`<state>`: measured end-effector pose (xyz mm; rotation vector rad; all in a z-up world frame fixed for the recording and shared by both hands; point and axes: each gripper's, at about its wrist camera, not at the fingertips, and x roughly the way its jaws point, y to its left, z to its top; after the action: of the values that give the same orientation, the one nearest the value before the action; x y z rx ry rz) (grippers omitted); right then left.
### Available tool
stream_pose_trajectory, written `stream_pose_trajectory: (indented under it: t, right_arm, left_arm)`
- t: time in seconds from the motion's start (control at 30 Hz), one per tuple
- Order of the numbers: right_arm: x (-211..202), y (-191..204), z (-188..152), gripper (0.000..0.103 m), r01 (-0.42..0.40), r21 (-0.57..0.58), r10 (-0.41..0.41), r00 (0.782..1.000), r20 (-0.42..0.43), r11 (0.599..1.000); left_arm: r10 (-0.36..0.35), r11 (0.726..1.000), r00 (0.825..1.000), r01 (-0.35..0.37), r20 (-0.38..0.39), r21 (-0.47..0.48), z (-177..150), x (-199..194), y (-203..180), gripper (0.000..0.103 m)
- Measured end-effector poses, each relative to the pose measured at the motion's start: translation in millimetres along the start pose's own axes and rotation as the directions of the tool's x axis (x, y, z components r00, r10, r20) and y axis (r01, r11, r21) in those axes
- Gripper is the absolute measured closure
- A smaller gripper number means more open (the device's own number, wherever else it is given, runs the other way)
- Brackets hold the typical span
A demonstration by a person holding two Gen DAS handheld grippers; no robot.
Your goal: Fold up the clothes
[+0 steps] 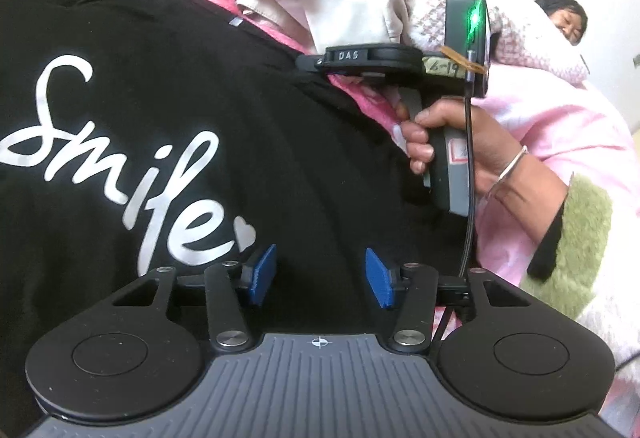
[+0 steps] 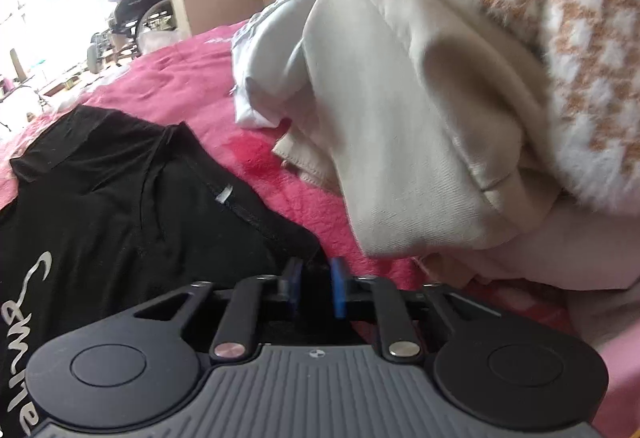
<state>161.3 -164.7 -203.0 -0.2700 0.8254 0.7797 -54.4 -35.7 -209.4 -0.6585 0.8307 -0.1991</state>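
Black T-shirt (image 1: 168,110) lies flat on the pink bed (image 2: 224,78). Right gripper (image 2: 316,288) pinches its shoulder edge; left gripper (image 1: 320,276) hovers open above. Grip the fabric squarely before folding.

Support surface: bed (image 2: 280,174) covered with a pink fleece blanket. Black T-shirt (image 1: 200,98) with silver "Smile" script lies spread flat directly on the blanket. At 1 o'clock from the shirt, a heap of cream and houndstooth garments (image 2: 420,98) rests on the same blanket, just beside the shirt's neckline.

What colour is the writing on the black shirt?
Silvery white script on the black shirt, clearest in the left wrist view.
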Motion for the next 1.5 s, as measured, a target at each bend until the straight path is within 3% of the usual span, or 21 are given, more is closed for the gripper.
stream_pose_trajectory:
  t: [0.43,0.6,0.7,0.83,0.9,0.93,1.0,1.03,1.1,1.17,1.3,1.37,1.43,1.5]
  right_arm:
    - [14,-11,-10,0.096,0.06,-0.008,-0.058,0.989,0.137,0.998]
    - [-36,-47,-4,0.094,-0.009,0.178,-0.029,0.977,0.211,0.984]
    - [-62,-52,-4,0.093,-0.009,0.186,-0.028,0.981,0.194,0.982]
    - [-57,-36,-6,0.097,-0.041,0.074,0.036,0.998,0.06,0.996]
    - [-36,-28,-9,0.098,0.003,0.035,-0.003,1.0,-0.015,0.999]
    - [-24,-26,-12,0.098,0.069,0.009,-0.068,0.997,-0.043,0.998]
    - [-13,-33,-16,0.098,0.233,0.012,-0.232,0.972,-0.038,0.973]
    - [-20,-40,-16,0.098,0.258,0.071,-0.258,0.966,-0.011,0.964]
    - [-56,-56,-15,0.098,0.218,0.23,-0.243,0.966,0.085,0.949]
    - [-97,-59,-14,0.098,0.193,0.295,-0.253,0.951,0.18,0.936]
    - [-197,-42,-9,0.098,0.044,0.337,-0.173,0.916,0.362,0.941]
    - [-250,-27,-7,0.096,-0.004,0.296,-0.124,0.903,0.412,0.955]
    - [-307,-9,-3,0.095,-0.033,0.244,-0.08,0.895,0.439,0.969]
    - [-348,11,3,0.094,-0.069,0.194,-0.016,0.913,0.407,0.979]
  left_arm:
    - [0.062,0.978,0.998,-0.061,-0.003,0.199,-18,4,-18,0.053]
    - [0.075,0.961,0.997,-0.07,-0.006,0.268,-21,6,-21,0.052]
    - [0.075,0.955,0.997,-0.065,-0.022,0.29,-19,5,-22,0.052]
    - [0.089,0.937,0.994,-0.059,-0.071,0.346,-14,9,-26,0.051]
    - [0.109,0.92,0.988,-0.059,-0.108,0.386,-10,11,-30,0.05]
    - [0.123,0.909,0.984,-0.058,-0.133,0.412,-8,12,-34,0.049]
    - [0.15,0.889,0.972,-0.052,-0.181,0.454,-5,12,-40,0.048]
    - [0.164,0.879,0.965,-0.049,-0.204,0.475,-3,13,-43,0.048]
    - [0.179,0.862,0.952,-0.03,-0.248,0.506,2,9,-47,0.045]
    - [0.186,0.831,0.943,-0.001,-0.277,0.556,7,1,-50,0.044]
    - [0.197,0.725,0.937,0.059,-0.289,0.686,10,-23,-50,0.041]
    - [0.191,0.705,0.934,0.083,-0.302,0.705,8,-35,-44,0.041]
    - [0.17,0.71,0.931,0.11,-0.322,0.696,3,-48,-35,0.041]
    - [0.147,0.72,0.929,0.135,-0.34,0.681,-4,-55,-27,0.041]
